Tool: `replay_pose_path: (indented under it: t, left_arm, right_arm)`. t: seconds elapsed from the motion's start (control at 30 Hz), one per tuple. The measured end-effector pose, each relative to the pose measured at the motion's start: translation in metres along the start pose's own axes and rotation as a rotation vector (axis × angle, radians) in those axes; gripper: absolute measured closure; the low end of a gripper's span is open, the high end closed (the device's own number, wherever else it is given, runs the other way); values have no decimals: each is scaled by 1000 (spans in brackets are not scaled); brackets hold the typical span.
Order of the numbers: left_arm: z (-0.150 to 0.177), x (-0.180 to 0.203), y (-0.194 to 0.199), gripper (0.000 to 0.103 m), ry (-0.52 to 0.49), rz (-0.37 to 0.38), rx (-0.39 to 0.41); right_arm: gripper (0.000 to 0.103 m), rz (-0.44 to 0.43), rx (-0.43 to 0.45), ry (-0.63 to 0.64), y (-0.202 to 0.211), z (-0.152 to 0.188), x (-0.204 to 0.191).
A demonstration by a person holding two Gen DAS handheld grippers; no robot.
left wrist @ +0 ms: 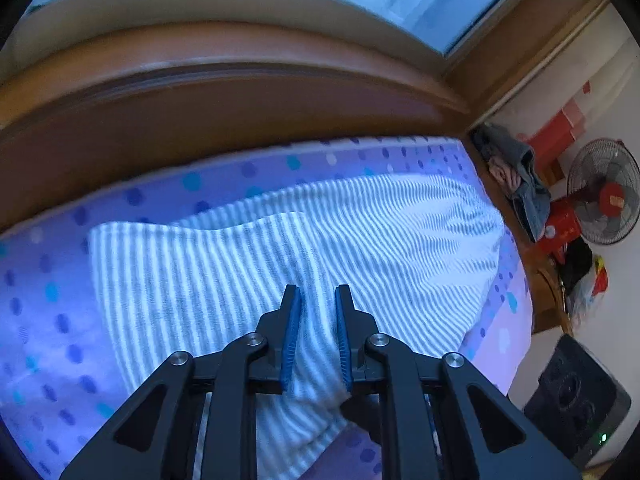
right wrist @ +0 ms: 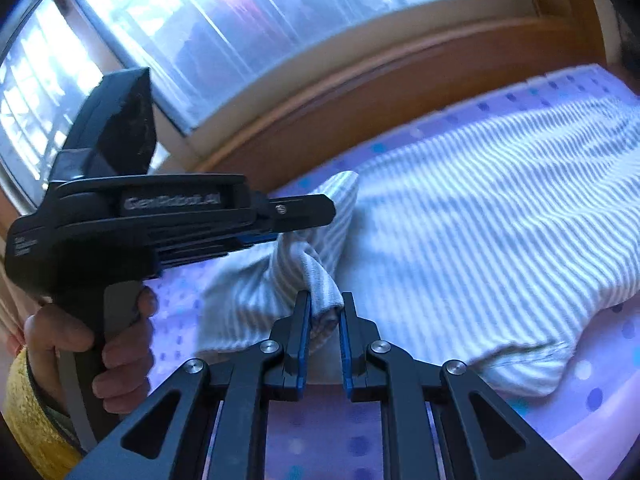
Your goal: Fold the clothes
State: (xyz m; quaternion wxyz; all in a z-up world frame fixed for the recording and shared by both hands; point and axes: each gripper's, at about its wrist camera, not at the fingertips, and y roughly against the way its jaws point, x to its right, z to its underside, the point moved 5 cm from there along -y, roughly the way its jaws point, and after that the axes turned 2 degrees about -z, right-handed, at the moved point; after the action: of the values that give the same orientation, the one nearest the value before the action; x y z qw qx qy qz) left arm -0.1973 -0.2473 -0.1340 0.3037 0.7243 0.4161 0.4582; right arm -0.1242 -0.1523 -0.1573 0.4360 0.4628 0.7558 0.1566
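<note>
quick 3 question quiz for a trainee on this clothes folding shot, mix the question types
1. True or false: the right gripper is shut on the striped garment.
2. What lies under the garment? A) a bare wooden floor B) a purple dotted bedsheet C) a glass table
3. What does the left gripper have between its blue pads?

Key
1. True; a bunched edge of cloth is pinched between its pads.
2. B
3. A fold of the same striped garment, lifted off the sheet.
</note>
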Motion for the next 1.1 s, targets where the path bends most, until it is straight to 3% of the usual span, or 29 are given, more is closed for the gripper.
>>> replay_pose_path:
  t: [0.1,0.2,0.3,0.4,0.47,0.67,0.93,1.0,1.1]
  left_arm:
    - [-2,6,9,86,-23,32,8]
    - [-7,6,20,86,-56,2,18]
    - [-12,0,21,85,-77,-41,5]
    - [-15,-7,15,85,-85,-81,-20]
    - [-12,-12,1,85,-68,-74,-55]
    - [-5,-13,-15,85,-91,-57,-64]
    - [-8,-20,3,84,-79,-36,-46]
    - [-8,-26,19,78,-86,-57,-24]
    - [-2,-39,36,66,-82,-21,-30]
  right_arm:
    - [81,25,-32,-12,-7,3,11]
    - [81,64,-38,8,6,3,15]
    - [79,88,16,89,29,-2,1]
    - [77,83,60,185,19,-13,-24]
    - [71,77,47,215,9,-14,-31]
    - [70,137,-62,222,-21,6,-16]
    - [70,199,-65,257,-4,16,-19]
    - [69,239,-43,271,7,17,-24]
    - [59,265,-7,350,19,21,-48]
